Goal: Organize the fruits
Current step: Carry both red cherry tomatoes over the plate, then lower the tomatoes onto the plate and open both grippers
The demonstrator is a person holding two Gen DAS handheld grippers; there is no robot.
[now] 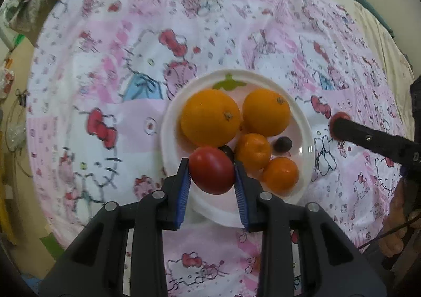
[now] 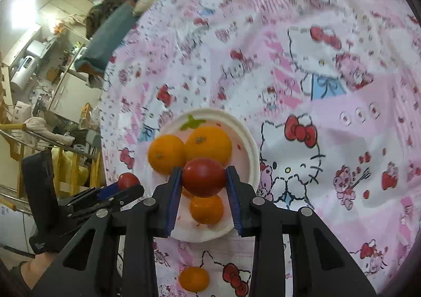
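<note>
**Desk:** Above the white plate (image 1: pixel 171 123), centre frame, what are we seeing?

**Photographer:** Two tomatoes in the air. The left gripper (image 1: pixel 211 170) has its jaws pinching a red tomato (image 1: pixel 211 169); the right gripper (image 2: pixel 204 178) pinches a second tomato (image 2: pixel 204 177). Two oranges (image 1: pixel 210 117), small tangerines (image 1: pixel 252 149) and a dark grape (image 1: pixel 282 144) lie on the plate, on a cartoon-print bedsheet (image 1: pixel 105 81).

**Desk:** Risks?

**Photographer:** Likely bruising from too hard a squeeze, or a released tomato rolling off the heaped fruit. The plate's lower rim has bare room. A stray tangerine (image 2: pixel 194 279) sits on the sheet, bottom frame, and the bed edge runs along the left.
</note>
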